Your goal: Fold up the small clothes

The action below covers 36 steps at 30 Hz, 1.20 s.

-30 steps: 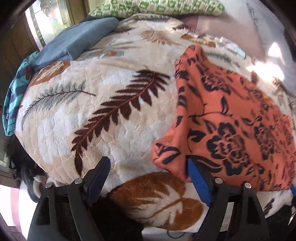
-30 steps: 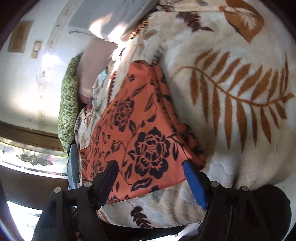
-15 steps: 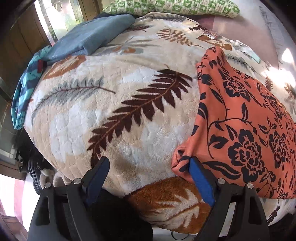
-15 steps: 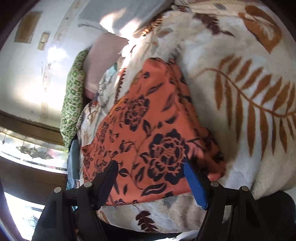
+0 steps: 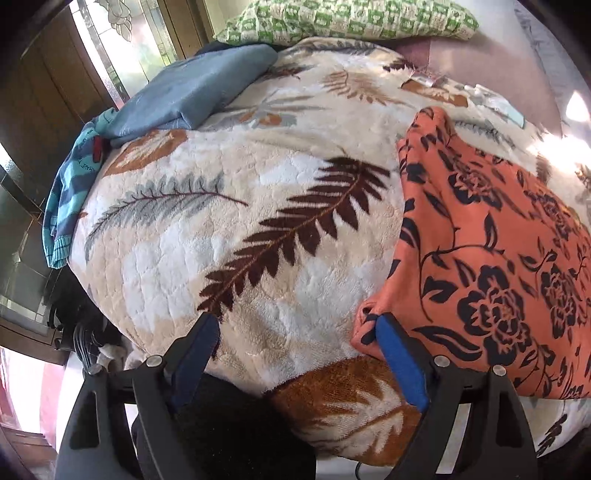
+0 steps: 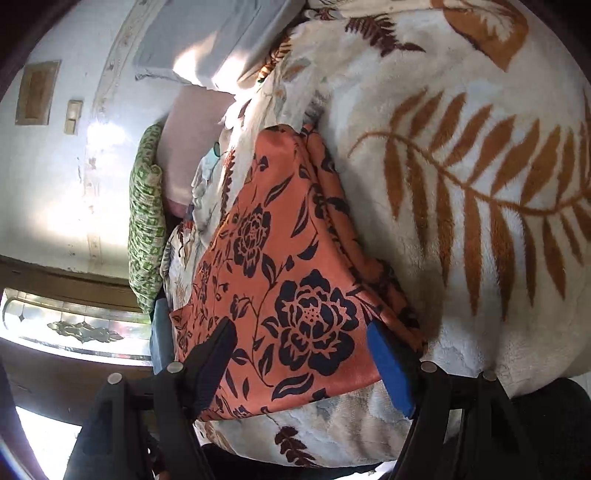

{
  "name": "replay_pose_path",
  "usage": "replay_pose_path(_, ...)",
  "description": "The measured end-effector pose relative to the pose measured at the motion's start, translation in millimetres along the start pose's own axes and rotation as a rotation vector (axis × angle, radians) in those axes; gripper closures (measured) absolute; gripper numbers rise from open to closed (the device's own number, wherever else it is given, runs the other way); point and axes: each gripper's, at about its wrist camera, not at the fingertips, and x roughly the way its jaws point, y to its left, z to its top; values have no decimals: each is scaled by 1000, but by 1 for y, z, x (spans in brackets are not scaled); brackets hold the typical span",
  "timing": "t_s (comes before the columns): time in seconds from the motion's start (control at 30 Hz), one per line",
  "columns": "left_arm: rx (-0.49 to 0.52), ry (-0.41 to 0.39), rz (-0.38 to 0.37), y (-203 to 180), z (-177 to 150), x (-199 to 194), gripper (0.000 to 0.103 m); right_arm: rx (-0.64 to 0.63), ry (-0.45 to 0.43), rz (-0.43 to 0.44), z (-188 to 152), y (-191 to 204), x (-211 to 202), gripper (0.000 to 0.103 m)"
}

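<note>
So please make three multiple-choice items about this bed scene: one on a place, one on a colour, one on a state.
1. Where does the folded blue garment lie?
A. beside the green pillow
B. on top of the orange cloth
C. between the gripper fingers

2. What colour is the flower print on the orange cloth?
A. white
B. dark navy
C. green

3. How does the left hand-held gripper stand?
A. shut on the cloth
B. open
C. shut on the blanket

Answers: 1 A, it lies at the far bed corner near the pillow; 2 B, dark roses show on orange; 3 B, its fingers stand wide apart over the blanket.
</note>
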Motion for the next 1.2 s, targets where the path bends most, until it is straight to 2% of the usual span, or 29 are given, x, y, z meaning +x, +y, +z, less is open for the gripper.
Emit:
replay_pose_path(0.17,-20,-126,-106,-10,12,-36,15,-126,-50,46,23,45,-13,26)
replay_pose_path(0.33,24,-199,-133,-32,13,-52,15,-135,-52,84,65,65,18,26)
replay_pose_path(0.53,27,-187,-143,-35,12,-45,15,-38,6,195,119,60,83,26)
replay_pose_path(0.57,20,-184,-143,-35,13,-42,15,-28,7,169,128,55,94,26)
replay_pose_path(0.63,15,-172,-138,-37,14,-38,15,8,-4,52,145,35,113,27)
replay_pose_path(0.7,21,-168,-138,-38,14,-37,15,91,-18,113,148,19,111,27)
replay_pose_path(0.8,13,-183,-151,-37,13,-41,15,-7,-85,94,131,39,70,27)
replay_pose_path(0.87,4,-188,-167,-37,11,-45,15,-63,-91,127,108,49,38,26)
replay_pose_path(0.97,-5,-200,-209,-36,6,-55,15,-97,-94,125,62,52,-5,26)
replay_pose_path(1.07,1,-217,-237,-37,-1,-66,15,-43,-72,131,14,37,-28,24)
replay_pose_path(1.2,14,-232,-266,-37,-7,-79,15,101,14,76,-28,0,-14,24)
